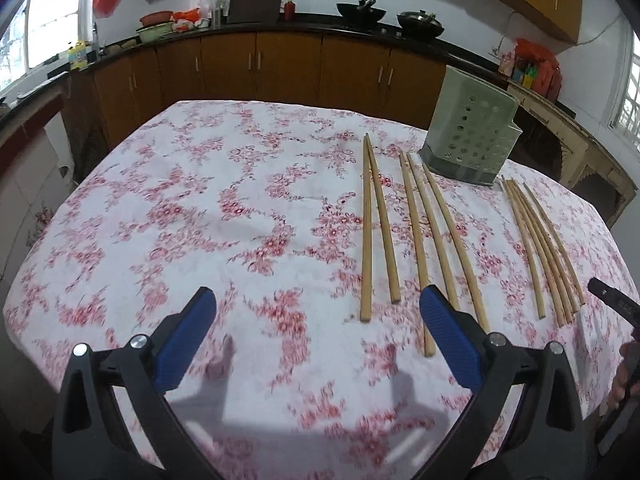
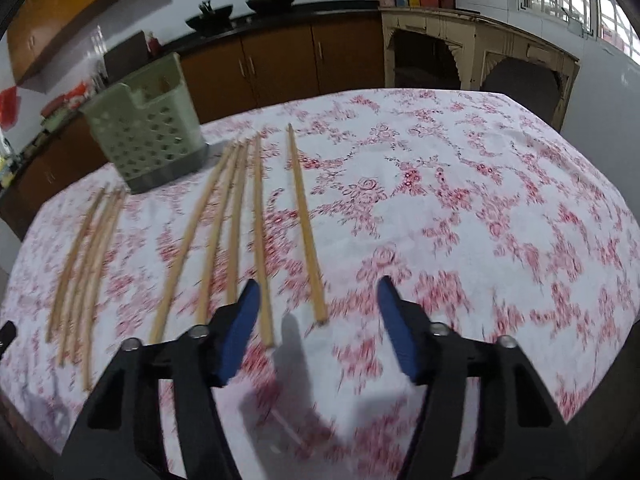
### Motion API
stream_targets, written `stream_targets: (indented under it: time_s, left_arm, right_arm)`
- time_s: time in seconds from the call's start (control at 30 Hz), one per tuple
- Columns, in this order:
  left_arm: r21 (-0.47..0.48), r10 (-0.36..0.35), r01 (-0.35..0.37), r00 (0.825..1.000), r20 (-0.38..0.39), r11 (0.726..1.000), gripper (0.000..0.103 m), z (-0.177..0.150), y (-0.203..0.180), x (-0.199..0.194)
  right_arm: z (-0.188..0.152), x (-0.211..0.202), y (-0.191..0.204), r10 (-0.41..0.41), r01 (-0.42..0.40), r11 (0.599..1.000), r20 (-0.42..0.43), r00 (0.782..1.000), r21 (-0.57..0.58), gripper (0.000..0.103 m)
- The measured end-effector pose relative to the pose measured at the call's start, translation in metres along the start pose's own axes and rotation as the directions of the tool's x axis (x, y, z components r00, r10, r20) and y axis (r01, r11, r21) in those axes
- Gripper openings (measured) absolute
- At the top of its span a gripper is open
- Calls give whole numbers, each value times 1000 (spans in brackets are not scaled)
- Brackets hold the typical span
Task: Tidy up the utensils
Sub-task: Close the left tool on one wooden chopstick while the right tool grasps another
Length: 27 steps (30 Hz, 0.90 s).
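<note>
Tablecloth [image 1: 208,208] — floral, chopsticks [image 1: 380,232], green holder [image 1: 472,136], kitchen cabinets [image 1: 280,64]

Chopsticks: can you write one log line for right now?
chopsticks: flat on table | holder: upright | left gripper: open | right gripper: open

Both views are taken from wrist height, angled steeply down over a floral tablecloth [image 1: 240,208], facing the kitchen counter. The left view sits left of the chopsticks [image 1: 380,232]; the right view sits to their right. Shared: chopsticks [image 2: 236,232], green holder [image 1: 468,136] [image 2: 148,136].
</note>
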<state>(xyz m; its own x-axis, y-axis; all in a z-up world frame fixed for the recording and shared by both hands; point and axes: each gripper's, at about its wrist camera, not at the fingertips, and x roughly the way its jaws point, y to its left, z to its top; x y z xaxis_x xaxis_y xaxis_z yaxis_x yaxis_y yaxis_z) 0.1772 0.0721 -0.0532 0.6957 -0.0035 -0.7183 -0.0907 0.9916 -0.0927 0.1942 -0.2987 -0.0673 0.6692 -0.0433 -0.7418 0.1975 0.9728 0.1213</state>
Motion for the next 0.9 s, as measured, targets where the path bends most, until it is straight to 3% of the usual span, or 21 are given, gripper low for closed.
stream_targets:
  time_s: [0.13,0.17,0.47,0.57,0.7,0.9]
  left_arm:
    - [42,-25,27,999,-39,999,69,6,-6,16]
    - [50,-33,35,998,-52,998,63,7,-8,20]
    - [154,-30,54,988,-151,987,33,7,-31,56]
    - [180,-16,42,990,-143,983,23,9,-35,60]
    - [195,2,26,990,-142,980,13,16,-38,71]
    - [189,7,16,993,-118,982,11,23,-34,80]
  right_arm:
    - [5,26,-3,-6,7,1000,-77,997,13,40]
    - [5,26,-3,-13,14,1000,-64,998,9,36]
    - [1,28,0,-52,51,998,-47,998,-23,33]
    - [3,29,3,-54,53,998,-43,998,-30,28]
    - [7,34,7,-38,37,999,-42,998,-32,15]
    - [10,38,5,-37,36,999,-31,999,-29,10]
